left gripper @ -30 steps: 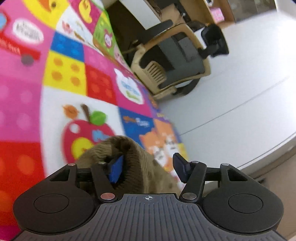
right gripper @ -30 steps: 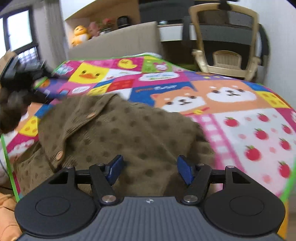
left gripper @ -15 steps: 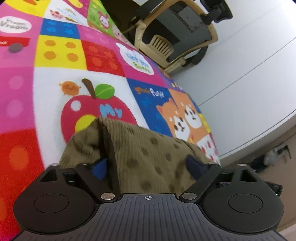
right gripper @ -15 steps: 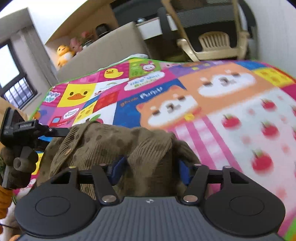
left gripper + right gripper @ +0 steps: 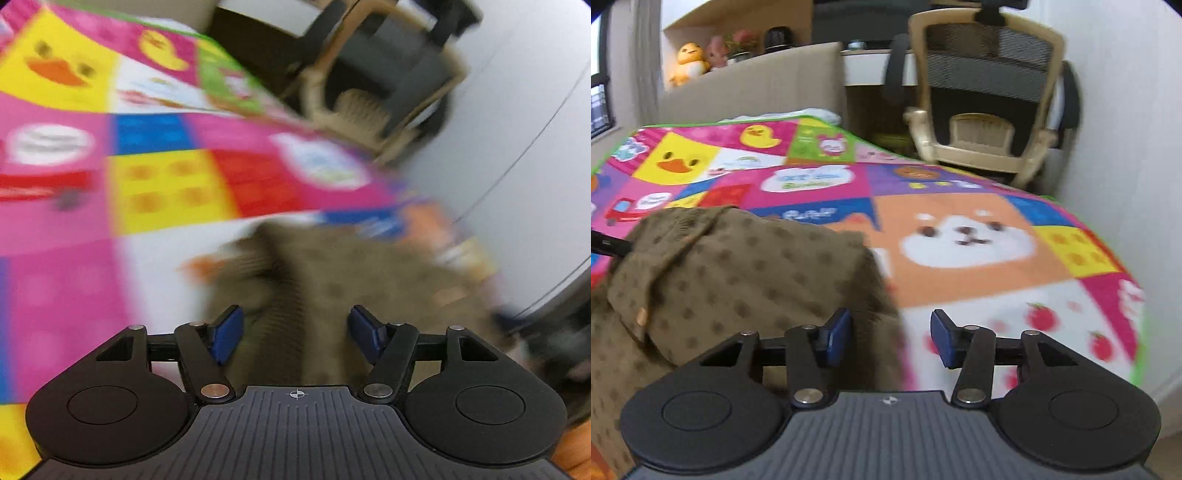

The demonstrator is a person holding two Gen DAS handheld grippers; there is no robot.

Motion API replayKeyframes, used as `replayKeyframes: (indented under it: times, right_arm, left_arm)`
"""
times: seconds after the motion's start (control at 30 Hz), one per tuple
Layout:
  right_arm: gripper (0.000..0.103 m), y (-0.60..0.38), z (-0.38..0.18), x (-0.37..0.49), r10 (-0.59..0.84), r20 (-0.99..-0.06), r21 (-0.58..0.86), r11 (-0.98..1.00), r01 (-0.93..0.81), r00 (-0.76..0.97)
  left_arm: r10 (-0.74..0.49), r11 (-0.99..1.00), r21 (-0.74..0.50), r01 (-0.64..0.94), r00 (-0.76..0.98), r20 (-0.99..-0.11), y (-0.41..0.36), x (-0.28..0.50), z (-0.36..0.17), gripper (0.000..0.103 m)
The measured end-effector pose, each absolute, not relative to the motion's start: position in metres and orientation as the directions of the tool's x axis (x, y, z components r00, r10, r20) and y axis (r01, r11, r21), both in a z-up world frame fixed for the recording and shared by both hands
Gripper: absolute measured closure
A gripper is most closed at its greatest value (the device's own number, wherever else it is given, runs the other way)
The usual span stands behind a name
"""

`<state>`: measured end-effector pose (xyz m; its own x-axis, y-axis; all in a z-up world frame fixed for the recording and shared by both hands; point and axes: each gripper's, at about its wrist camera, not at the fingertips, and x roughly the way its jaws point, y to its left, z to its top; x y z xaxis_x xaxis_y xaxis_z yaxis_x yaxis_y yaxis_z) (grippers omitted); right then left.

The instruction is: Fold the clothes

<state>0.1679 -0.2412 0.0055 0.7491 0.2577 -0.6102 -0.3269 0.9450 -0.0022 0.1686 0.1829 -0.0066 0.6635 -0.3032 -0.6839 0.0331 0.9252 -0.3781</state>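
Bright patchwork play mat (image 5: 979,258) with ducks and a dog face covers the work surface; beige office chair (image 5: 990,110) behind. Left gripper (image 5: 295,328): jaws have just narrowed, part-open, olive dotted knit cardigan (image 5: 332,280) bunched between the pads, contact unclear through blur. Right gripper (image 5: 890,334): part-open, the cardigan's right edge (image 5: 738,273) at its left pad only, bare mat under the other. The garment lies ahead and left of the right fingers, so judged nearer the left hand.
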Motion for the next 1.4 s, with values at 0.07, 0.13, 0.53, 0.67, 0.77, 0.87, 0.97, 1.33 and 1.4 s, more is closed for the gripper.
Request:
replayKeyframes:
  times: [0.07,0.13,0.53,0.67,0.77,0.87,0.97,1.33,1.4]
  right_arm:
    - [0.056,-0.240,0.016,0.162,0.284,-0.576,0.009,0.940,-0.341,0.767]
    - [0.056,-0.231,0.028,0.158,0.336,-0.534,0.033,0.925,-0.378,0.776]
    - [0.052,-0.184,-0.003,0.146,0.478,-0.600,0.095,0.839,-0.536,0.642]
    - [0.044,-0.246,0.014,0.141,0.491,-0.544,0.267,0.870,-0.414,0.681]
    - [0.044,-0.255,0.006,0.152,0.449,-0.557,0.272,0.893,-0.357,0.699]
    - [0.044,-0.244,-0.007,0.165,0.443,-0.560,0.277,0.896,-0.346,0.700]
    - [0.057,-0.223,-0.016,0.173,0.420,-0.564,0.227,0.907,-0.356,0.711]
    - [0.096,-0.222,0.075,0.091,0.468,-0.426,0.081,0.872,-0.483,0.774]
    - [0.096,-0.229,0.069,0.075,0.460,-0.447,0.091,0.877,-0.472,0.767]
  left_arm:
    - [-0.299,0.923,-0.383,0.031,0.687,-0.663,0.194,0.155,-0.001,0.033]
    - [-0.328,0.908,-0.415,0.059,0.717,-0.615,0.196,0.147,0.012,0.030]
    - [-0.290,0.956,-0.240,0.169,0.666,-0.687,0.135,0.139,0.000,0.019]
    - [-0.384,0.912,-0.370,0.175,0.677,-0.628,0.169,0.119,0.003,0.015]
    - [-0.445,0.859,-0.495,0.132,0.670,-0.594,0.183,0.125,-0.004,0.014]
    - [-0.447,0.840,-0.534,0.091,0.673,-0.589,0.182,0.138,-0.013,0.015]
    - [-0.425,0.848,-0.526,0.073,0.686,-0.590,0.173,0.149,-0.016,0.015]
    - [-0.403,0.896,-0.384,0.223,0.773,-0.491,0.139,0.097,0.055,0.086]
    - [-0.435,0.884,-0.380,0.273,0.780,-0.450,0.135,0.072,0.075,0.086]
